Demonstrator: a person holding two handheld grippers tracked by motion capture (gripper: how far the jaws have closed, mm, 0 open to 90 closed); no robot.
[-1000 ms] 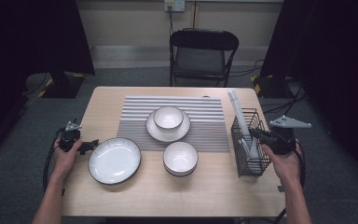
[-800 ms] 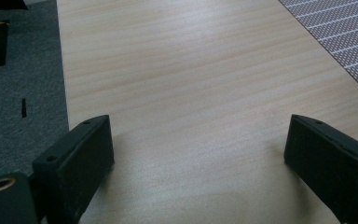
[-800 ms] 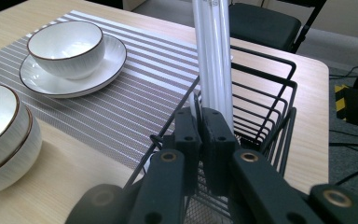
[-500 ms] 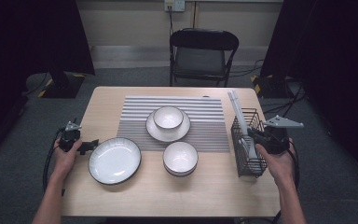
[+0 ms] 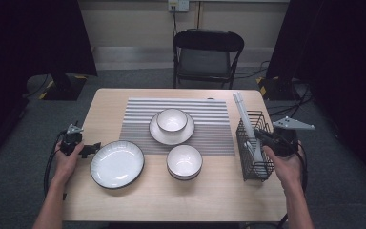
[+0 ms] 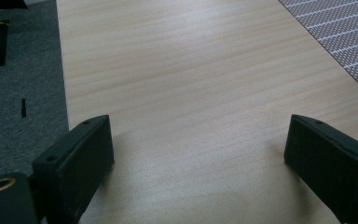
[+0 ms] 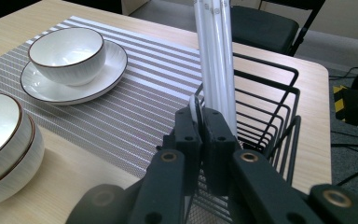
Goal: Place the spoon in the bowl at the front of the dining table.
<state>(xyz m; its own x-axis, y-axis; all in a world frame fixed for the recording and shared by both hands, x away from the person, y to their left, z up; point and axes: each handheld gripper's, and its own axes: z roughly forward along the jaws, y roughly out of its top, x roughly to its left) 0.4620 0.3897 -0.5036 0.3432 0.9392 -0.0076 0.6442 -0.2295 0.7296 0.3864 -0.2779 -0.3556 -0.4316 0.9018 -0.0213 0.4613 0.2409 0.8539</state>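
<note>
My right gripper [image 5: 258, 136] is at the black wire basket [image 5: 254, 172] on the table's right side. Its jaws are shut on a thin white utensil [image 7: 195, 108], whose edge shows between the pads. Long white sticks [image 7: 213, 56] stand in the basket [image 7: 279, 116] and lean toward the far edge [image 5: 242, 109]. At the table's left edge my left gripper [image 5: 94, 148] rests low and open, pointing at a large white plate [image 5: 117, 163]. Its jaws [image 6: 196, 135] stand wide over bare wood with nothing between them.
A striped grey placemat [image 5: 205, 136] carries a bowl [image 5: 172, 119] on a saucer [image 5: 171, 137]. Two stacked bowls [image 5: 184, 161] sit at its front edge. A black folding chair [image 5: 207, 52] stands behind the table. Cables lie on the floor at the right.
</note>
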